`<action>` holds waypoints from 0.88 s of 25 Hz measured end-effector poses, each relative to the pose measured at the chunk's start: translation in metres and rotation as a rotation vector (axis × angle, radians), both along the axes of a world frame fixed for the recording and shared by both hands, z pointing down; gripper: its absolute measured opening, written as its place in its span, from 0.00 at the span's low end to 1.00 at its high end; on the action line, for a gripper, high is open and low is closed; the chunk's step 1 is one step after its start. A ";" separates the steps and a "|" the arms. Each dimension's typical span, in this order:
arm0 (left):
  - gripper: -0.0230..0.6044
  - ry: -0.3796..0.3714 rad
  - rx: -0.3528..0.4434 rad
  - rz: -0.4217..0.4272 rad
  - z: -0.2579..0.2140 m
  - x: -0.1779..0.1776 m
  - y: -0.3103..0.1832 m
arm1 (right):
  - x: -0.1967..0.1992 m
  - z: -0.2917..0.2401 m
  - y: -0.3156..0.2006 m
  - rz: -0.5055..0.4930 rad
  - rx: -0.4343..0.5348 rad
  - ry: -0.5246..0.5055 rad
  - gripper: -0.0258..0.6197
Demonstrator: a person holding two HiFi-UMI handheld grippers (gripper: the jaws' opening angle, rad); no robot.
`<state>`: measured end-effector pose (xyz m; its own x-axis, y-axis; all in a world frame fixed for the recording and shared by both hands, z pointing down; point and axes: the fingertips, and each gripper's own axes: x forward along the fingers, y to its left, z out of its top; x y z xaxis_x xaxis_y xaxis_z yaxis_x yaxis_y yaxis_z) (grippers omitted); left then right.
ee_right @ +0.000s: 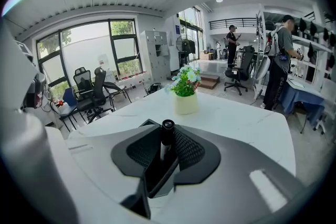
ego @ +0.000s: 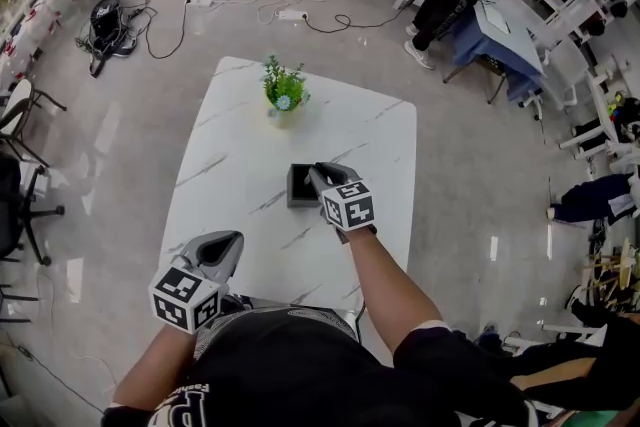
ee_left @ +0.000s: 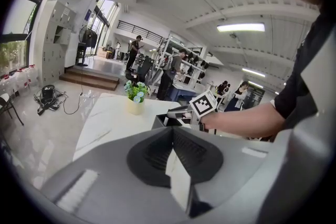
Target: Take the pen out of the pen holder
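Note:
A black square pen holder (ego: 298, 188) stands near the middle of the white marble table (ego: 240, 150). My right gripper (ego: 322, 177) hangs right over it. In the right gripper view a pen (ee_right: 167, 129) with a black cap and pale barrel stands upright between the pads, and the right gripper (ee_right: 167, 134) is shut on it, with the holder's dark inside (ee_right: 156, 174) below. My left gripper (ego: 228, 243) is held near the table's front edge, jaws shut and empty (ee_left: 171, 131). In its view the pen holder (ee_left: 160, 121) sits ahead, beside the right gripper's marker cube (ee_left: 203, 104).
A small potted plant (ego: 283, 93) with green leaves and blue flowers stands at the table's far side, beyond the holder. Office chairs, cables on the floor and people at desks surround the table at a distance.

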<state>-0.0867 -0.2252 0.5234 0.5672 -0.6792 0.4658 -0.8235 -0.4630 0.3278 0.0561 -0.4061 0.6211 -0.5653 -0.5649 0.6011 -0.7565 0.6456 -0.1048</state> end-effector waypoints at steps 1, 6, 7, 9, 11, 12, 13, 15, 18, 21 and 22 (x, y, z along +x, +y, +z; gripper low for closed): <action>0.13 0.000 0.000 0.001 0.000 0.000 0.000 | -0.002 0.001 0.001 -0.003 -0.001 0.002 0.15; 0.13 0.001 0.004 0.005 -0.003 -0.001 0.003 | -0.006 -0.001 0.005 -0.008 0.004 0.003 0.14; 0.13 0.001 0.004 0.005 -0.003 -0.002 0.004 | -0.006 -0.001 0.006 -0.008 0.006 0.004 0.14; 0.13 0.002 0.005 0.004 -0.003 -0.003 0.006 | -0.007 -0.002 0.006 -0.006 0.010 0.003 0.14; 0.13 0.004 0.007 0.003 -0.002 -0.005 0.007 | -0.008 -0.004 0.007 -0.001 0.012 -0.005 0.14; 0.13 0.005 0.008 0.002 -0.002 -0.006 0.007 | -0.009 -0.005 0.007 0.002 0.013 -0.009 0.14; 0.13 0.007 0.009 0.001 -0.002 -0.007 0.007 | -0.009 -0.007 0.008 0.004 0.014 -0.013 0.14; 0.13 0.009 0.012 0.002 -0.004 -0.008 0.008 | -0.009 -0.011 0.009 0.007 0.018 -0.020 0.14; 0.13 0.011 0.021 0.008 -0.005 -0.006 0.008 | -0.007 -0.019 0.012 0.013 0.029 -0.028 0.14; 0.13 0.007 0.035 0.021 -0.007 -0.004 0.008 | -0.005 -0.029 0.016 0.022 0.042 -0.039 0.14; 0.13 0.006 0.038 0.027 -0.008 -0.003 0.008 | -0.003 -0.034 0.018 0.028 0.046 -0.043 0.14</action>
